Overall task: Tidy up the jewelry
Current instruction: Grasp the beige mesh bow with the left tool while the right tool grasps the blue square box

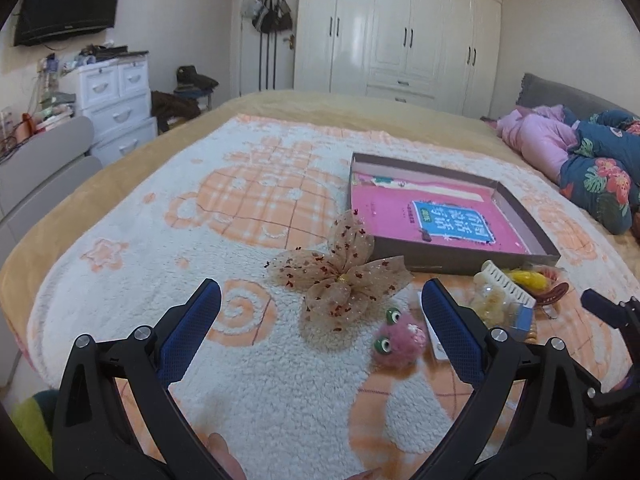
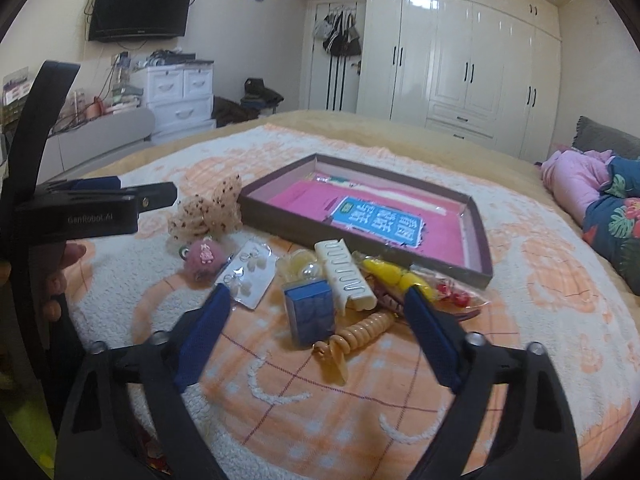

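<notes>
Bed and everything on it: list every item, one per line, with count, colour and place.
blanket: one, white and orange, covering the bed
shallow box: one, brown, pink printed sheet inside, far side of the pile
gauze bow: one, beige with dark red specks, left of the box
fuzzy toy: one, pink with green eyes, near side of the bow
earring card: one, white, right of the toy
small box: one, blue, middle of the pile
claw clip: one, cream, beside the small box
coil hair tie: one, amber, in front of the clip
yellow piece: one, right of the clip, kind unclear
bedding: pink and floral, heaped far right
left gripper: open, over the bow
right gripper: open, over the pile
</notes>
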`<state>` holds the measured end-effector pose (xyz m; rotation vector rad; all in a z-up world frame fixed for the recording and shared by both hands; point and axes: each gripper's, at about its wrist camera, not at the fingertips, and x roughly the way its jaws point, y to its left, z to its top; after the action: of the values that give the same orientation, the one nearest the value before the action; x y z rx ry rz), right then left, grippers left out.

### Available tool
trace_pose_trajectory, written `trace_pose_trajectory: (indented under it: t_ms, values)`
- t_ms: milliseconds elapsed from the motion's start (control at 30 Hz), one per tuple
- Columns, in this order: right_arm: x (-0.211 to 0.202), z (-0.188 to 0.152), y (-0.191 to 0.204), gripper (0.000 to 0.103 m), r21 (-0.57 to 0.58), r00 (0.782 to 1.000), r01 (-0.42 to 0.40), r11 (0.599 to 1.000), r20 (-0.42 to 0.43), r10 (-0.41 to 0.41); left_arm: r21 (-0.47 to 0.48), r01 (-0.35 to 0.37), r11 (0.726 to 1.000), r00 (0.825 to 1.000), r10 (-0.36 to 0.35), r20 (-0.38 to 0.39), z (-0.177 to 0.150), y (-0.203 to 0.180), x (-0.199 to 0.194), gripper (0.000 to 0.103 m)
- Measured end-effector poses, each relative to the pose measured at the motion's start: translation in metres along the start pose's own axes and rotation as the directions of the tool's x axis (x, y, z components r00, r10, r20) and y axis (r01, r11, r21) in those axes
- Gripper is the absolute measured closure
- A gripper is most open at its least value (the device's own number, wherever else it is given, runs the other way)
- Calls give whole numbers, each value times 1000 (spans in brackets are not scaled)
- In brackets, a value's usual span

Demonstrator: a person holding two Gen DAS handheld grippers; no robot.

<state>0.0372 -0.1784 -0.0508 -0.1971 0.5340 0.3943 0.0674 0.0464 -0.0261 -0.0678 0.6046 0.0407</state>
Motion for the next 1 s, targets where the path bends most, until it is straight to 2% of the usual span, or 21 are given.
trace_pose_trajectory:
  t_ms: [67, 233, 400, 733, 867, 933, 1000]
  values:
    - [6, 0, 0, 30, -5, 1000, -3, 1000, -11, 3, 14, -15, 1000, 999, 16, -29, 3, 0, 10, 11]
    - [18, 1, 0, 41, -18, 999, -20, 1000, -27, 20, -3, 13, 1000, 997, -13, -77, 14, 5, 30, 11]
    - [26, 1, 5, 43, -59, 998, -36, 998, -46, 34, -64, 97, 993, 989, -104, -106, 21, 16, 47, 11]
    - [44, -2, 12, 51, -123, 997, -39, 992, -68, 31, -71, 145, 987, 970, -156, -188, 23, 18, 81, 11]
    - [47, -3, 16, 58, -139, 997, -44, 989, -67, 35, -97, 178, 979, 959, -195, -208, 20, 19, 91, 23]
    - [47, -5, 17, 60, -145, 998, -36, 989, -56, 28, -84, 194, 977, 956, -208, -206, 18, 17, 92, 33]
    - [46, -8, 14, 68, -130, 998, -36, 991, -50, 30, -55, 214, 975, 953, -221, -205, 16, 11, 91, 50]
